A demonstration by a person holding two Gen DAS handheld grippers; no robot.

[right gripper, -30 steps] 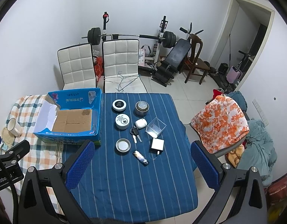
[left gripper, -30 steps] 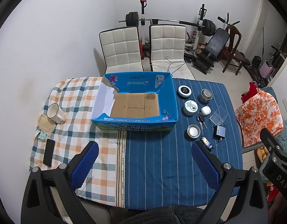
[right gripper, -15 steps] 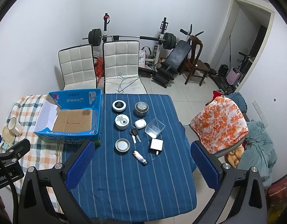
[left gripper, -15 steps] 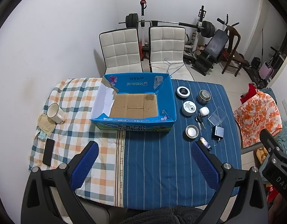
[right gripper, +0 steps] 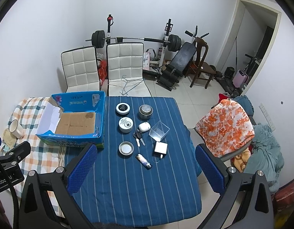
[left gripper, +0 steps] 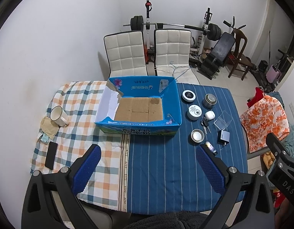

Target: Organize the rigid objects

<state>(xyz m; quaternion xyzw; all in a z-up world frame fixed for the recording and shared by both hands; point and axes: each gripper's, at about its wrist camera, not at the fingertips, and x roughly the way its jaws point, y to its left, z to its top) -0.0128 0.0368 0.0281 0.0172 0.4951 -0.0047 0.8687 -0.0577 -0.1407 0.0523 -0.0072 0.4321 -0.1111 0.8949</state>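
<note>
Both grippers hang above the table, jaws wide apart and empty.

The left gripper sits at the bottom of its frame over the seam between checked and blue cloth; the right gripper sits low in its frame over the blue cloth. The open blue box, empty, lies left of centre. Right of it lie two round tins, a metal cup, a lid, keys, a clear case, a charger and a lighter. A mug stands at the far left.
</note>
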